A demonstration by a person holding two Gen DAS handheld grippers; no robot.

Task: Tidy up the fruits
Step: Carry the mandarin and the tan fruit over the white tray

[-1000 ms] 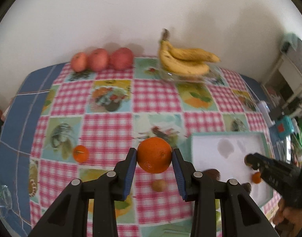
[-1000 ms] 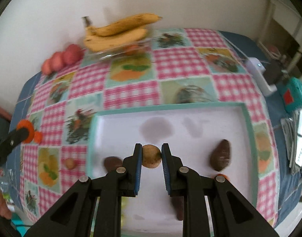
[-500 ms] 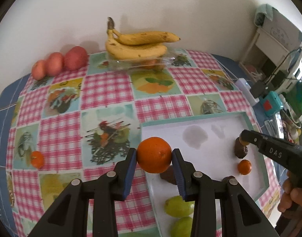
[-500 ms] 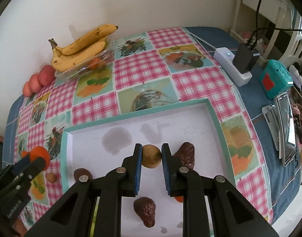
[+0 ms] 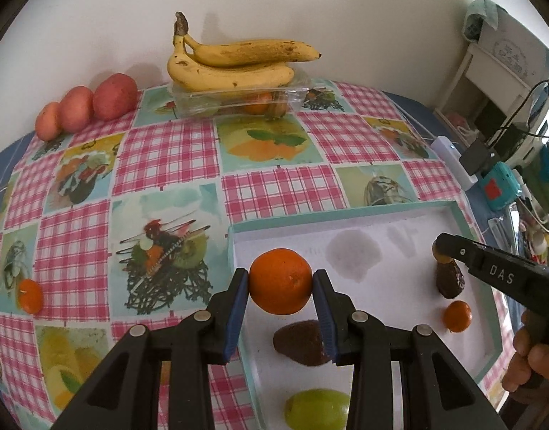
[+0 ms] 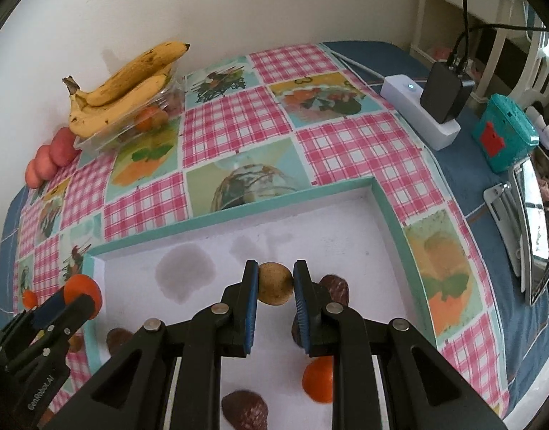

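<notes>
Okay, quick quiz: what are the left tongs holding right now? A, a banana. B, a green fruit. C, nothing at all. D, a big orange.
D: in the left wrist view the left tongs are clamped on both sides of a big orange, held over the near corner of the teal-rimmed tray.

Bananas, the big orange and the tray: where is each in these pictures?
Bananas [image 5: 238, 61], left wrist view, middle of the bunch.
Orange [image 5: 280, 281], left wrist view, centre of its peel.
Tray [image 6: 235, 211], right wrist view, far teal rim.
</notes>
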